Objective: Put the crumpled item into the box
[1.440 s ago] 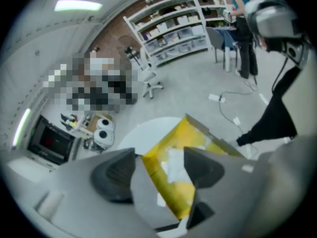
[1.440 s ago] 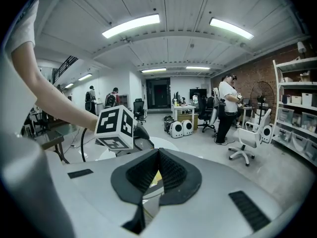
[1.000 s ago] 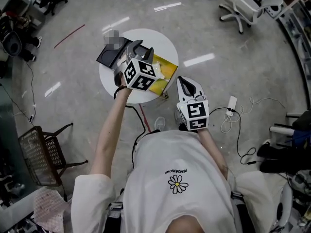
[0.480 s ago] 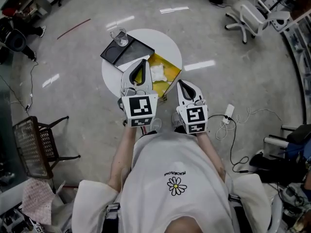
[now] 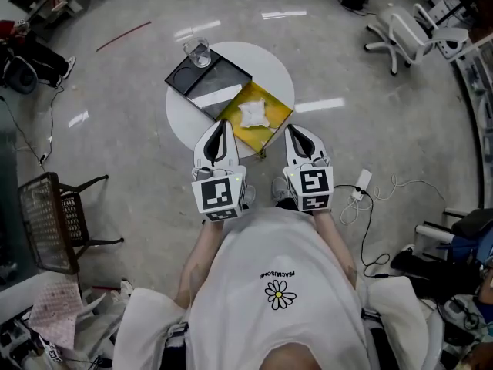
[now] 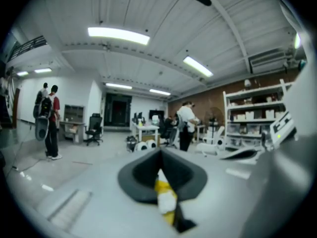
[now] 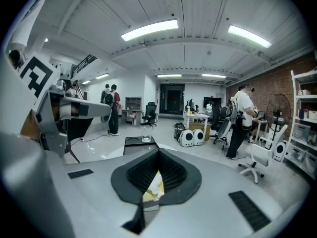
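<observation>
A white crumpled item (image 5: 253, 114) lies inside the open yellow box (image 5: 278, 112) on the round white table (image 5: 269, 64). My left gripper (image 5: 221, 122) is held back from the table's near edge, close to the body, with its jaws shut and nothing in them. My right gripper (image 5: 294, 129) hangs level beside it, also shut and empty. In the left gripper view the closed left gripper (image 6: 161, 155) shows a sliver of yellow box (image 6: 165, 195) below the seam. The right gripper (image 7: 158, 152) looks past its closed jaws at the box (image 7: 153, 187).
A black tray (image 5: 219, 75) with a glass (image 5: 197, 52) at its far corner sits on the table beside the box. A wire chair (image 5: 54, 222) stands at the left, an office chair (image 5: 404, 29) at the upper right, and cables with a power strip (image 5: 360, 183) lie on the floor.
My left gripper pulled back from over the box toward the body and its jaws closed. The crumpled item now lies uncovered in the box. The right gripper barely moved.
</observation>
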`<state>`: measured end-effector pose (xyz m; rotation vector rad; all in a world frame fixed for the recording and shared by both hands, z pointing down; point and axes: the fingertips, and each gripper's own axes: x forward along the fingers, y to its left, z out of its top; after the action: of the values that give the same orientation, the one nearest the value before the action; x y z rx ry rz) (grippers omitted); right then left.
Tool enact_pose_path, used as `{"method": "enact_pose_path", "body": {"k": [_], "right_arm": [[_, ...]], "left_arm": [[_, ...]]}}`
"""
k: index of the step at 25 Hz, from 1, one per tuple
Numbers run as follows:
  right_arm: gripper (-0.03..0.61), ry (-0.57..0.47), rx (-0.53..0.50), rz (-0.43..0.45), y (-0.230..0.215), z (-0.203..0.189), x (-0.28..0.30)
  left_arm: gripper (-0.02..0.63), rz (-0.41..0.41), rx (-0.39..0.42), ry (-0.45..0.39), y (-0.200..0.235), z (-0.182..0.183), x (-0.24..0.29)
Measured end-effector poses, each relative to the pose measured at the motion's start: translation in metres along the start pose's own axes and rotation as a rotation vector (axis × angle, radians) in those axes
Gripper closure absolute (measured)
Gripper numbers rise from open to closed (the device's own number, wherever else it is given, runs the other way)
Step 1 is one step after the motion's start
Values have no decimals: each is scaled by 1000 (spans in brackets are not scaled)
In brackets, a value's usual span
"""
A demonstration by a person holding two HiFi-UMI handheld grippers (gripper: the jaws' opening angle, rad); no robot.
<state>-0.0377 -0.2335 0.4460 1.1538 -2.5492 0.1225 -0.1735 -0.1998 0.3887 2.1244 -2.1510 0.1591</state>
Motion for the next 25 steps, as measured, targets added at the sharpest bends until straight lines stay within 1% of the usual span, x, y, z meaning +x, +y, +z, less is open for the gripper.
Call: {"method": "enact_pose_path", "body": {"k": [3, 8, 12, 25], "right_arm": [[580, -4, -2, -6, -1, 1, -1], [580, -13, -10, -8, 0, 2, -2], [580, -14, -22, -2, 3, 2, -2], [580, 0, -28, 6, 4, -3, -4]], "left_arm": [[614, 16, 15, 20, 4, -11, 1], [614, 26, 26, 40, 7, -18, 2], [614, 12, 25, 61, 6, -25, 3], [613, -11, 25, 91, 0, -36, 7]]}}
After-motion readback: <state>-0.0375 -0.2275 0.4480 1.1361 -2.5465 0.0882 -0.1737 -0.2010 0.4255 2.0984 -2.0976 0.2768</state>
